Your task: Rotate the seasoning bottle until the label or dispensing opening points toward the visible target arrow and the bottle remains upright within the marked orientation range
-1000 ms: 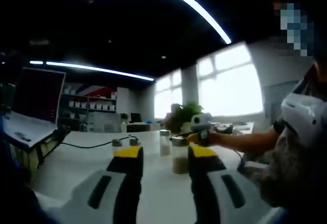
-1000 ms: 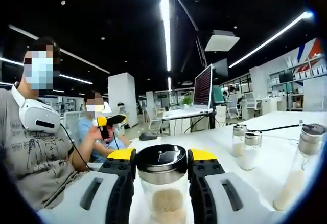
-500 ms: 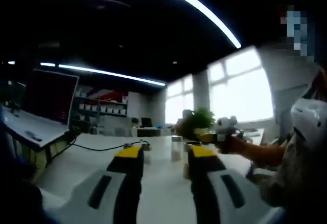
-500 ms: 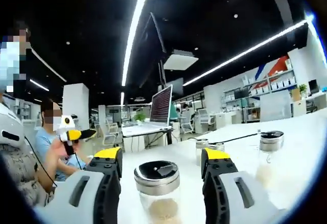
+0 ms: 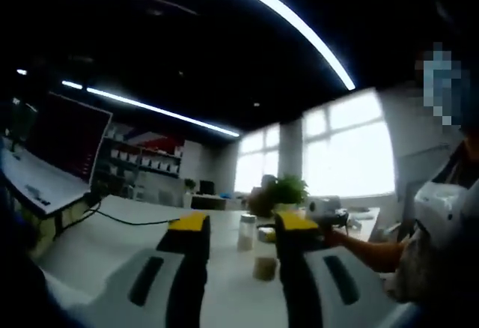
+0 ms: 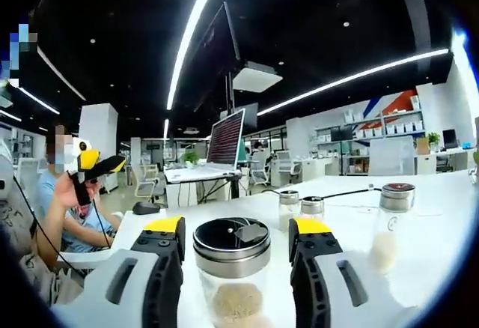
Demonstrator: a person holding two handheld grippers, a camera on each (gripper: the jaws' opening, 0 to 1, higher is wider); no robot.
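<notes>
A glass seasoning bottle [image 6: 232, 268] with a steel lid and pale grains inside stands upright on the white table [image 6: 419, 268]. It stands between the jaws of my right gripper [image 6: 236, 229], which is open, with a narrow gap on each side of the lid. In the left gripper view the same bottle [image 5: 264, 266] shows small, beside the right gripper [image 5: 262, 234] held out by a person's hand. My left gripper [image 5: 241, 223] is open and holds nothing; it also appears far left in the right gripper view [image 6: 105, 167].
Three more shakers [image 6: 289, 208] [image 6: 311, 208] [image 6: 393, 223] stand further along the table, and one shaker [image 5: 245, 231] shows past my left jaws. A black cable [image 5: 127, 219] crosses the table toward a monitor [image 6: 224, 137]. A person [image 5: 441, 223] sits at the table edge.
My right gripper has let go of the bottle's lid and now stands open around it. The left gripper's view has swung, so the bottles sit smaller and further right.
</notes>
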